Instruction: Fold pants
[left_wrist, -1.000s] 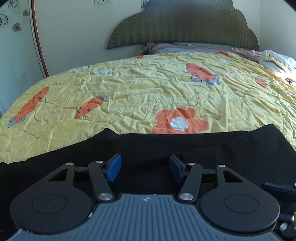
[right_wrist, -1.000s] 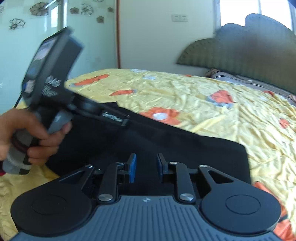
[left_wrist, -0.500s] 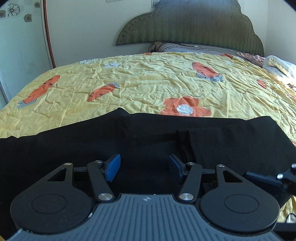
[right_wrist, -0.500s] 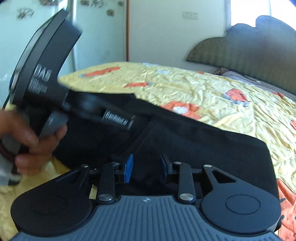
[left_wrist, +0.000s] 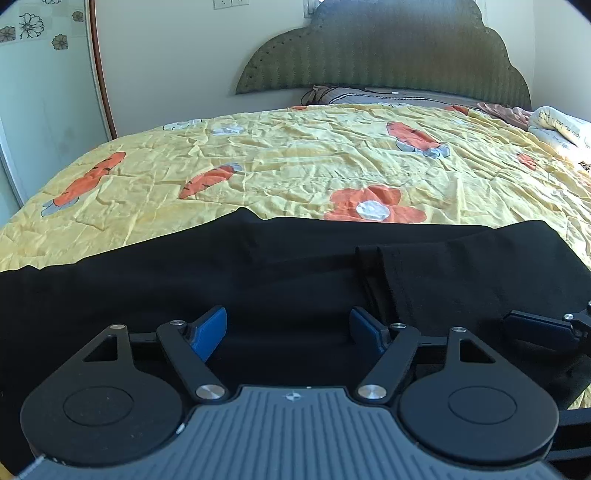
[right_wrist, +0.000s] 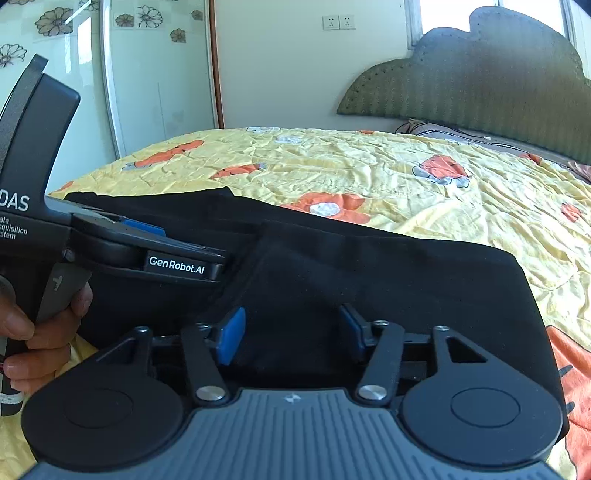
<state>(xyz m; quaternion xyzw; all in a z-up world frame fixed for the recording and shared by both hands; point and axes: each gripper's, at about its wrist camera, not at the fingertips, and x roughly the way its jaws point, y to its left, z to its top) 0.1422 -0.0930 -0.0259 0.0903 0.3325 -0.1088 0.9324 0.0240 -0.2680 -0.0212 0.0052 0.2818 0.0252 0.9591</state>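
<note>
Both your grippers have spread wider than a second ago: the left gripper (left_wrist: 288, 328) and right gripper (right_wrist: 291, 332) are opening, pads clear above the black pants (left_wrist: 295, 266), which lie folded across the yellow bedspread (left_wrist: 314, 162).

Both views are bright with daylight. In the right wrist view, a window (right_wrist: 491, 11) at the top right is blown out to white, and its light falls softly across the yellow bedspread (right_wrist: 406, 177), picking out every wrinkle. The glossy wardrobe door (right_wrist: 159, 74) shows pale reflections. The black pants (left_wrist: 295, 266) read as a nearly featureless dark mass, folds barely visible. The fisheye lens bends the walls and the bed edge into curves, and the corners darken to black. The hand (right_wrist: 33, 332) at the left edge looks slightly soft; the rest is sharp.
</note>
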